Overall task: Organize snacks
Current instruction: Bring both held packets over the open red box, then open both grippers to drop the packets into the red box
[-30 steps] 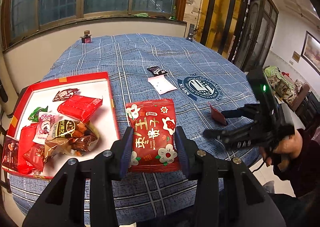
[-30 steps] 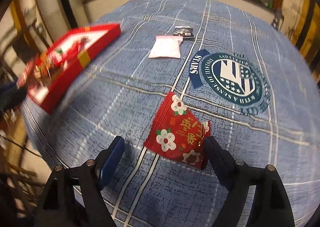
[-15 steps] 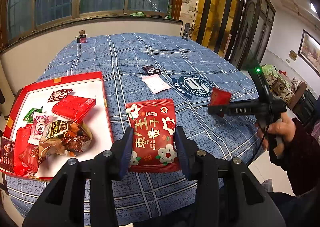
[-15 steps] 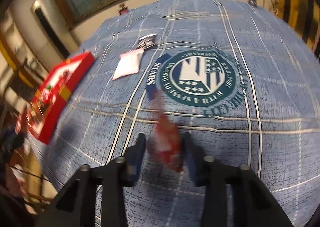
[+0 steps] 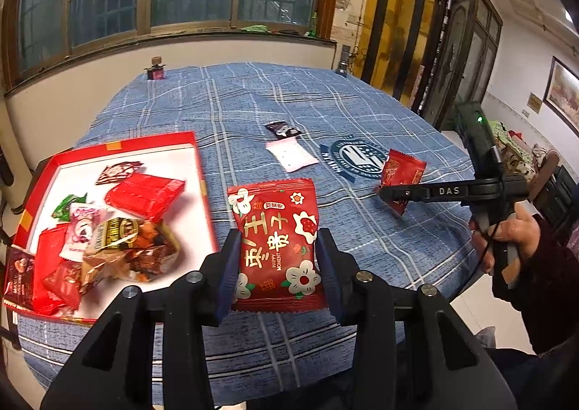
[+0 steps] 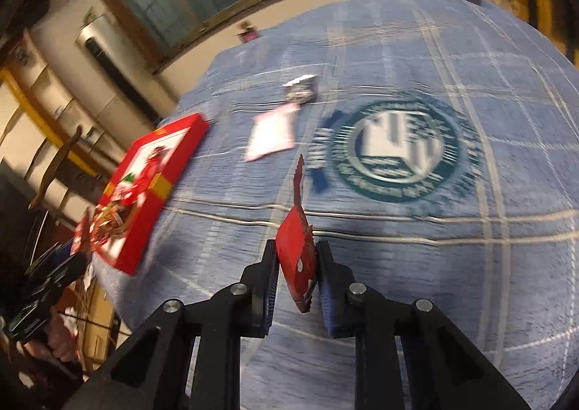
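My left gripper (image 5: 277, 270) is shut on a red snack packet with white flowers (image 5: 277, 232), held flat above the table's near edge, right of the red tray (image 5: 159, 140). The tray holds several wrapped snacks (image 5: 108, 225). My right gripper (image 6: 297, 285) is shut on a second red snack packet (image 6: 297, 247), held edge-on above the blue cloth. It also shows in the left wrist view (image 5: 389, 191), with its packet (image 5: 401, 171) lifted off the table. The tray shows at the left of the right wrist view (image 6: 144, 200).
A pink-white sachet (image 5: 291, 155) and a small dark packet (image 5: 282, 128) lie mid-table beside a round crest print (image 5: 356, 156). A small jar (image 5: 156, 69) stands at the far edge. The table edge runs close below both grippers.
My right gripper closed on the second red packet and lifted it off the cloth, turning leftward toward the tray. My left gripper kept hold of its packet and stayed near the tray.
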Tool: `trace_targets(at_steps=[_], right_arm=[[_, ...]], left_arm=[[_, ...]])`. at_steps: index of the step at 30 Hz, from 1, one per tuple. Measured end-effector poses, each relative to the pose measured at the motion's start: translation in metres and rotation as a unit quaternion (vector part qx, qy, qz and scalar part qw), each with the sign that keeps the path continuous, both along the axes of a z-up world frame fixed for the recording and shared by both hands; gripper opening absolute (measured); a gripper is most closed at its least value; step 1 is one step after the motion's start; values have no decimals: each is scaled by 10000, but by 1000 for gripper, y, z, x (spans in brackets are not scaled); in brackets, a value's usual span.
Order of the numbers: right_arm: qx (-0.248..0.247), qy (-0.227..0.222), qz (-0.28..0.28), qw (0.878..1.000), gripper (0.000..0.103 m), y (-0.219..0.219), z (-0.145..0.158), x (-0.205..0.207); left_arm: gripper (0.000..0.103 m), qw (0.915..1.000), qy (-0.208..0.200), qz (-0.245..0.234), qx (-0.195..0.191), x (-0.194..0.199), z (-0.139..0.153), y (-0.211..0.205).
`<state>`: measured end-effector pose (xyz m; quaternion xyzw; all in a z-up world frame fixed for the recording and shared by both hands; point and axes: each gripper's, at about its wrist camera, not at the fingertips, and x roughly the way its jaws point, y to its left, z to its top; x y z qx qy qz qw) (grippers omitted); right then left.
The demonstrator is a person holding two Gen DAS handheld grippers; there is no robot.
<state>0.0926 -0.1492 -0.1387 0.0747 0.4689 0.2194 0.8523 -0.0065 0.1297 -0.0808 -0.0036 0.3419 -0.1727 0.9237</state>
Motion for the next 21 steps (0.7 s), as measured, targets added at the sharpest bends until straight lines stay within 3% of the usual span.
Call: trace_targets(at_steps=[11, 21], right_arm=[[139, 78, 1306, 9913, 21, 124, 13, 11], [84, 13, 2241, 9745, 21, 235, 25, 15]], left_arm=[[39, 9978, -36, 654, -84, -10, -4, 59], [39, 9901, -184, 1358, 309, -5, 3, 116]])
